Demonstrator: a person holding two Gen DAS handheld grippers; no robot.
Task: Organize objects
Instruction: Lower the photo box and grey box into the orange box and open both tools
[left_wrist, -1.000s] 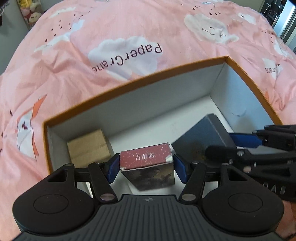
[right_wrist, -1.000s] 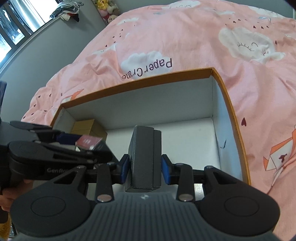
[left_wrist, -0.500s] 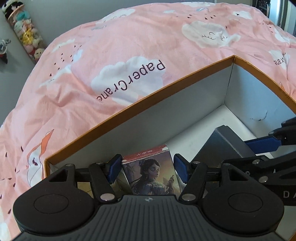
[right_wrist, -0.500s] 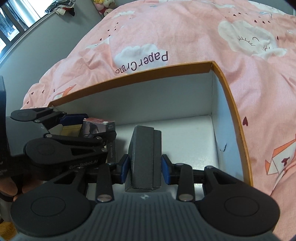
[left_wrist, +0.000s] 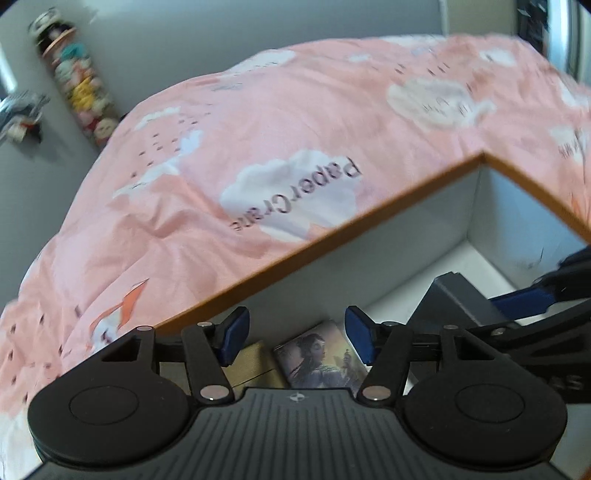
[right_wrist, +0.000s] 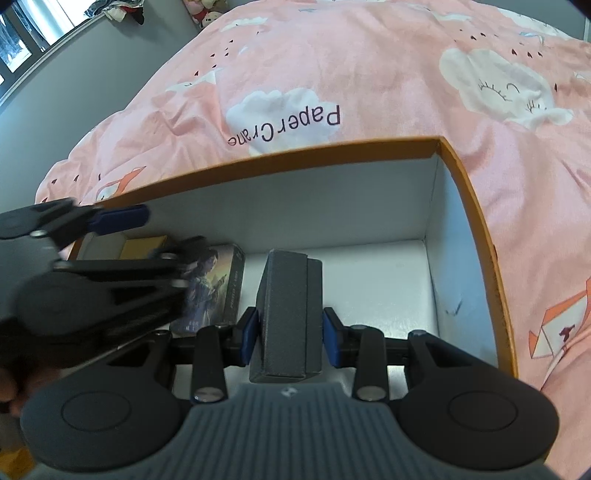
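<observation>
Closest in on the right wrist cam: the right gripper (right_wrist: 288, 334) has its blue pads clamped on both sides of a dark grey box (right_wrist: 286, 314), held upright over the white floor of the orange-rimmed box (right_wrist: 476, 210). No label I can read on the grey one; its bottom end is cut off behind the gripper body.

The left gripper (left_wrist: 295, 338) has its jaws apart with nothing between the pads. The illustrated card box (left_wrist: 321, 356) lies below and behind them on the floor of the big box, with a painted figure on its face. The left cam only catches the upper part of it. The right cam shows more of it (right_wrist: 214, 288), including small print down the side edge that's too tiny to read, though the left gripper's arm covers its left part.

Just left of that is a tan cardboard box (left_wrist: 251, 362), mostly hidden in the left view. The right cam shows it (right_wrist: 142, 247) tucked into the far left corner, partly behind the gripper.

There's a small dark scribble on the right inner wall, clearer in the right view.

Beyond the rim, the pink bedspread (right_wrist: 369, 74) has a cloud printed "Paper Crane", upside down from here. The left view is motion-blurred. Plush toys sit by the grey wall, fuzzy in both.
</observation>
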